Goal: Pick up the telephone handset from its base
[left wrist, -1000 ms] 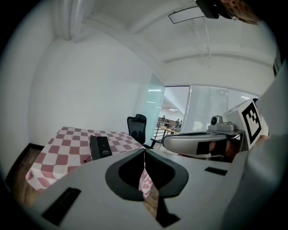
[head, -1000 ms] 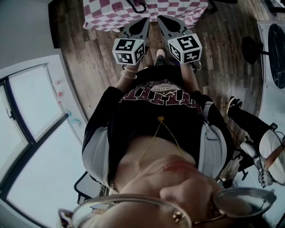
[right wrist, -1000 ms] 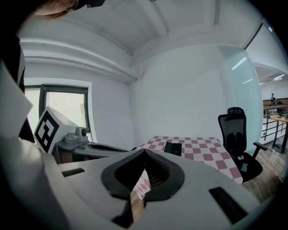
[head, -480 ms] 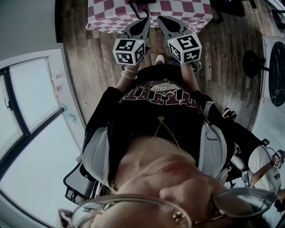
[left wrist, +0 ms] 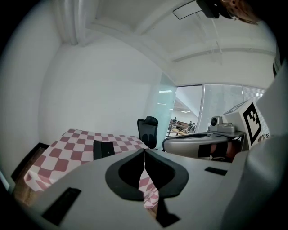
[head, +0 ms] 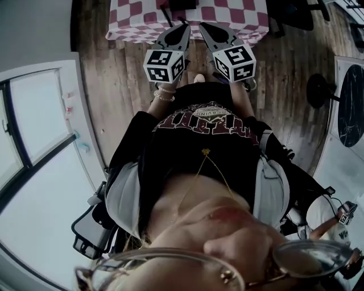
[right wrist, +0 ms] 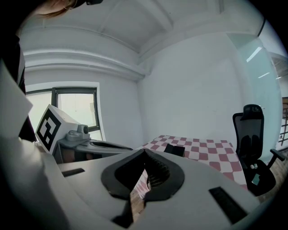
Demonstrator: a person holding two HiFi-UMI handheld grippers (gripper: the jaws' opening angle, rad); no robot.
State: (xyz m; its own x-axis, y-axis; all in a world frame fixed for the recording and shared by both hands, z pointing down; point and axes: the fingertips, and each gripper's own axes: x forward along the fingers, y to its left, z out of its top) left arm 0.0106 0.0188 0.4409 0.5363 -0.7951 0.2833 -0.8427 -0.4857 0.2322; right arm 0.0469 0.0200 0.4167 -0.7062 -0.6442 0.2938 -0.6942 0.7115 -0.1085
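A black telephone [left wrist: 103,149] sits on a table with a pink-and-white checked cloth [left wrist: 67,148]. In the right gripper view the telephone [right wrist: 174,149] is small and far off, and its handset cannot be told apart from the base. In the head view the cloth [head: 136,17] lies at the top edge, with a dark shape that may be the telephone [head: 181,4] on it. My left gripper [head: 185,25] and right gripper [head: 202,24] are held side by side before the body and point at the table. Both are shut and empty: the left gripper [left wrist: 144,150] and the right gripper [right wrist: 144,150] have their jaws meeting at the tips.
A black office chair [left wrist: 147,130] stands beyond the table, at the right in the right gripper view [right wrist: 252,143]. Wooden floor [head: 119,85] separates me from the table. A glass partition [head: 34,113] runs along the left. Another chair [head: 91,227] and a seated person [head: 335,216] are behind me.
Both grippers have moved forward together toward the checked table, which shows more of its cloth at the top of the head view. The jaws have stayed shut.
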